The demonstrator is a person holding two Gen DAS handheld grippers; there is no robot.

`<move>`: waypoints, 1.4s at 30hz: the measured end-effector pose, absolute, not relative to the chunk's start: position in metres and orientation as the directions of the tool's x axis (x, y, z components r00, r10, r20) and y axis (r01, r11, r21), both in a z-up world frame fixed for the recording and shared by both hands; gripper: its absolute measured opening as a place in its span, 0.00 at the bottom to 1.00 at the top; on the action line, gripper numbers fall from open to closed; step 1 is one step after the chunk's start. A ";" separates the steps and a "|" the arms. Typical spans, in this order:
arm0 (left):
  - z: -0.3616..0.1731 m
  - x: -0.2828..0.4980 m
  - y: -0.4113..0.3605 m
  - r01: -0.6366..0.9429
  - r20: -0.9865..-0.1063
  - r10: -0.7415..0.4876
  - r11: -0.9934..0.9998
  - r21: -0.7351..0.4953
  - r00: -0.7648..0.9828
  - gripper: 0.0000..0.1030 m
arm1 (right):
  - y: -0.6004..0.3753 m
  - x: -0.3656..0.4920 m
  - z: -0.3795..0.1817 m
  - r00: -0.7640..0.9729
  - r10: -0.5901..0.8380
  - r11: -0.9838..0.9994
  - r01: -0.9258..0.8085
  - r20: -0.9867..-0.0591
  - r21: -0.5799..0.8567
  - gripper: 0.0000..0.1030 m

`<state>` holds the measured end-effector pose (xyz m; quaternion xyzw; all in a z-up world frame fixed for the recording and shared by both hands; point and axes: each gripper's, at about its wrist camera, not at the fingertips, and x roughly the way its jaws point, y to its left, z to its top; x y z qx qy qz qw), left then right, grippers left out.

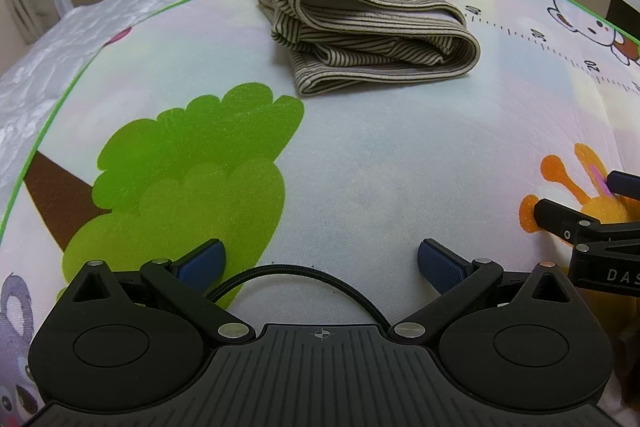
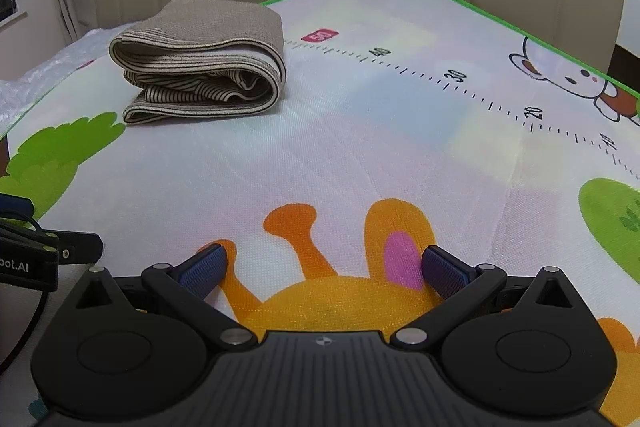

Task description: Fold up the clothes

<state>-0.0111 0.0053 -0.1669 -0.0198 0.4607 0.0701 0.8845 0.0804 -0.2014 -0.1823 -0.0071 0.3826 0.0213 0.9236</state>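
Sitting folded on the mat [image 1: 360, 155], striped shirt [image 1: 368, 27] lies well ahead of both jaw sets, long axis running left-right, rounded fold end pointing right. Left gripper [image 1: 320, 263] and right gripper [image 2: 324, 267] both spread wide, empty.

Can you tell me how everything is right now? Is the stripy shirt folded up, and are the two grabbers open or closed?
Striped garment: folded into a compact stack, lying on the mat, nothing touching it.
Left gripper: jaws open, empty, low over the mat, away from the garment.
Right gripper: jaws open, empty, above the printed giraffe.
Play mat: spread flat.
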 end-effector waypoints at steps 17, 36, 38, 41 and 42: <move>-0.143 -0.013 0.017 -0.259 -0.712 0.193 0.966 0.016 0.676 1.00 | -0.192 0.062 -0.142 0.851 0.099 0.994 -0.109 -0.517 0.010 1.00; -0.134 -0.019 0.010 -0.209 -0.683 0.172 0.978 0.029 0.710 1.00 | -0.202 0.075 -0.146 0.784 0.073 0.997 -0.042 -0.617 0.065 1.00; -0.134 -0.019 0.010 -0.207 -0.681 0.170 0.978 0.028 0.712 1.00 | -0.202 0.076 -0.146 0.781 0.075 0.997 -0.045 -0.620 0.064 1.00; -0.133 -0.019 0.010 -0.205 -0.679 0.169 0.978 0.027 0.714 1.00 | -0.202 0.076 -0.146 0.780 0.078 0.997 -0.049 -0.621 0.064 1.00; -0.133 -0.019 0.010 -0.205 -0.679 0.169 0.978 0.028 0.714 1.00 | -0.202 0.075 -0.146 0.780 0.079 0.997 -0.050 -0.621 0.064 1.00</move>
